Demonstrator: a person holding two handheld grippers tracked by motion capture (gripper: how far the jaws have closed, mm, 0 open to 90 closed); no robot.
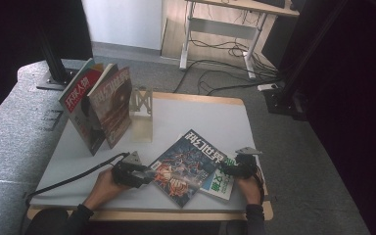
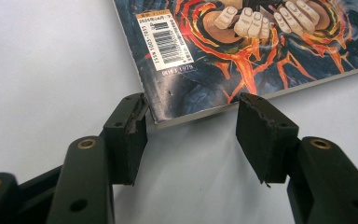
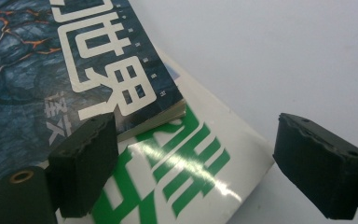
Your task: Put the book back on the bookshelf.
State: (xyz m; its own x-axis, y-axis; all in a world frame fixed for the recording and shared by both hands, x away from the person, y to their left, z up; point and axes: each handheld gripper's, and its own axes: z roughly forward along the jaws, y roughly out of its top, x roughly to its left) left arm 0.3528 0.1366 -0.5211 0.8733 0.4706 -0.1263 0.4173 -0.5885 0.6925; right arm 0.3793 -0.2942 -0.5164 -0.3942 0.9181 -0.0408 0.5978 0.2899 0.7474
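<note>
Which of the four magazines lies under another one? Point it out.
The white magazine with green lettering, flat by the right claw. The dark blue magazine overlaps it; the two other magazines stand upright against the stand.

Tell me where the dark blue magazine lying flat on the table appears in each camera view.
High view: the dark blue magazine lies front centre between the grippers.
Left gripper view: top, its barcode corner between the open jaws.
Right gripper view: upper left, atop the white and green magazine.
Shared landmark: the white tabletop.
</note>
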